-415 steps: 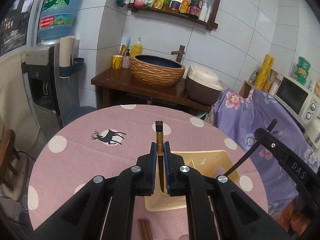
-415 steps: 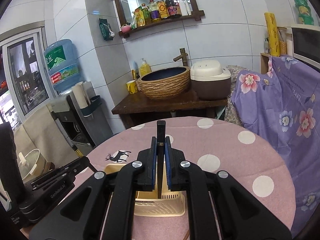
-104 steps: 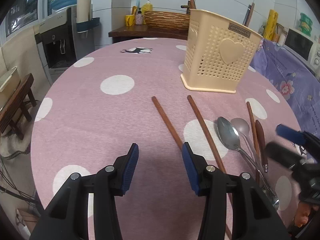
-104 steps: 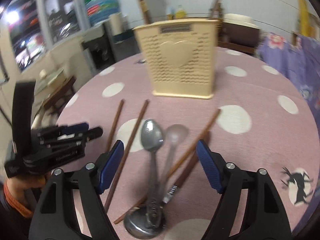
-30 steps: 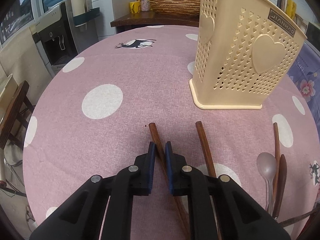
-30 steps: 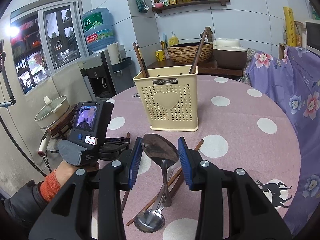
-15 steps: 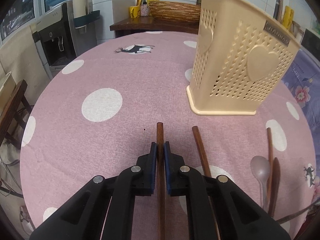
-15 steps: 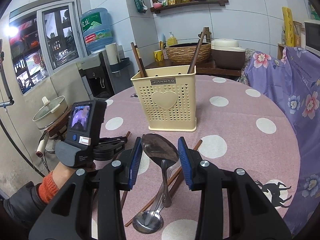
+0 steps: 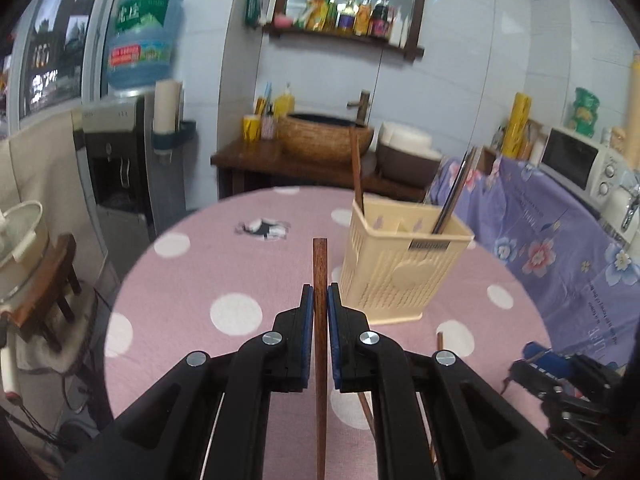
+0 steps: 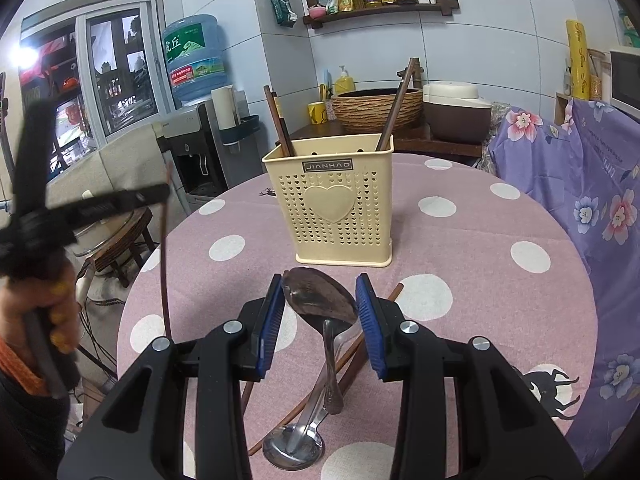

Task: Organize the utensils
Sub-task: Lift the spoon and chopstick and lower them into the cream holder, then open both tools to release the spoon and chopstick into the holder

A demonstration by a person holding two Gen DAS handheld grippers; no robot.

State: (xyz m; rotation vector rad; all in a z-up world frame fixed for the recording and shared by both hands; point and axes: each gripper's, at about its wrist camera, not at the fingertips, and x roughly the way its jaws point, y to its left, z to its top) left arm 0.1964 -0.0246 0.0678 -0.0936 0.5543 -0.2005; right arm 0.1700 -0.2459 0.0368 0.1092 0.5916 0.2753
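My left gripper point(image 9: 319, 292) is shut on a brown wooden chopstick point(image 9: 319, 264) and holds it well above the pink dotted table; the chopstick hangs from the gripper in the right wrist view point(image 10: 163, 256). The cream utensil basket point(image 9: 400, 268) stands to its right, also in the right wrist view point(image 10: 332, 208), with chopsticks point(image 10: 390, 116) inside. My right gripper point(image 10: 320, 292) is shut on a metal spoon point(image 10: 320, 300), its pads on the bowl's two edges. More spoons point(image 10: 294, 446) and chopsticks point(image 10: 344, 364) lie on the table beneath.
The round table point(image 10: 480, 280) has a purple flowered cloth point(image 10: 592, 200) to the right. A water dispenser point(image 10: 192, 92) and a wooden stool point(image 10: 120, 248) stand to the left. A dark side table with a woven bowl point(image 10: 376, 108) is behind.
My left gripper has lifted the chopstick off the table and risen high, now looking over the basket. My right gripper holds the spoon in the same place.
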